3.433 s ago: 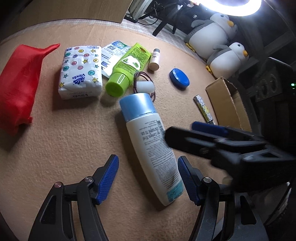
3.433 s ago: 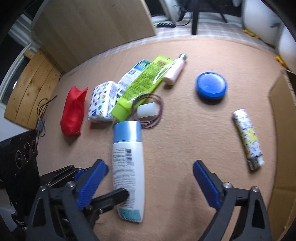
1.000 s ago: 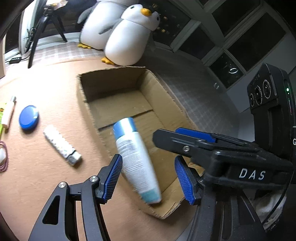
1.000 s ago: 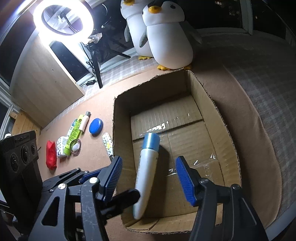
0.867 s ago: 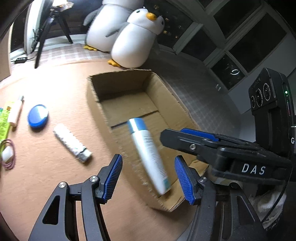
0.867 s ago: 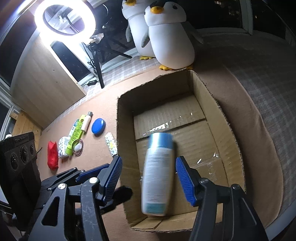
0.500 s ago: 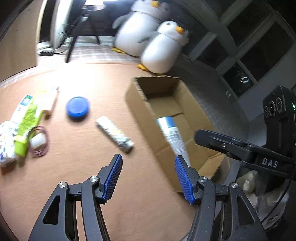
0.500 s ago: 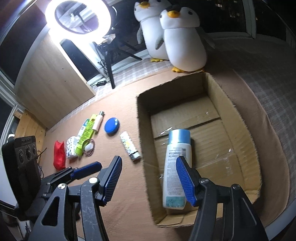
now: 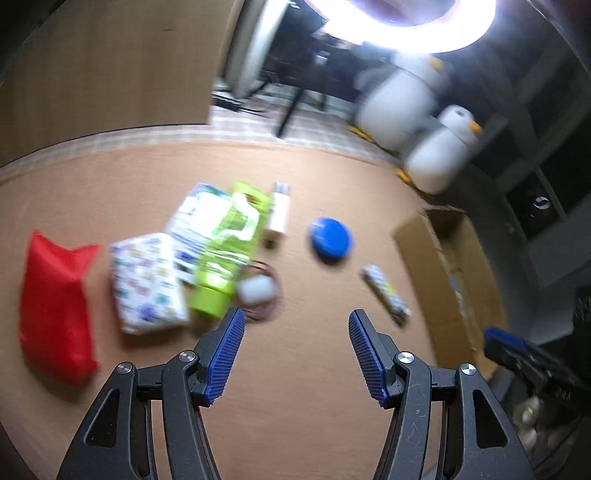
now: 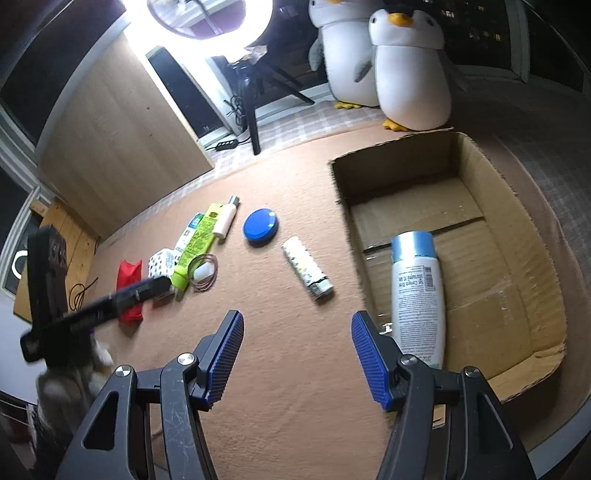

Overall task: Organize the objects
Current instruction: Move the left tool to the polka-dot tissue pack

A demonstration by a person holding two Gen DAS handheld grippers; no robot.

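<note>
Patterned stick: lies ahead of your right gripper, long axis diagonal; both grippers, left gripper included, spread, empty.

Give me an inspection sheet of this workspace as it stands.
Surface: tan mat.
Job's things: white bottle lies in the cardboard box; blue lid, patterned stick, green tube, tissue pack, red bag lie outside.
Clutter: nothing seen.
Grippers: left gripper and right gripper open, empty.
Cables: power strip lead by the tripod.
Surroundings: ring light, two plush penguins.
</note>
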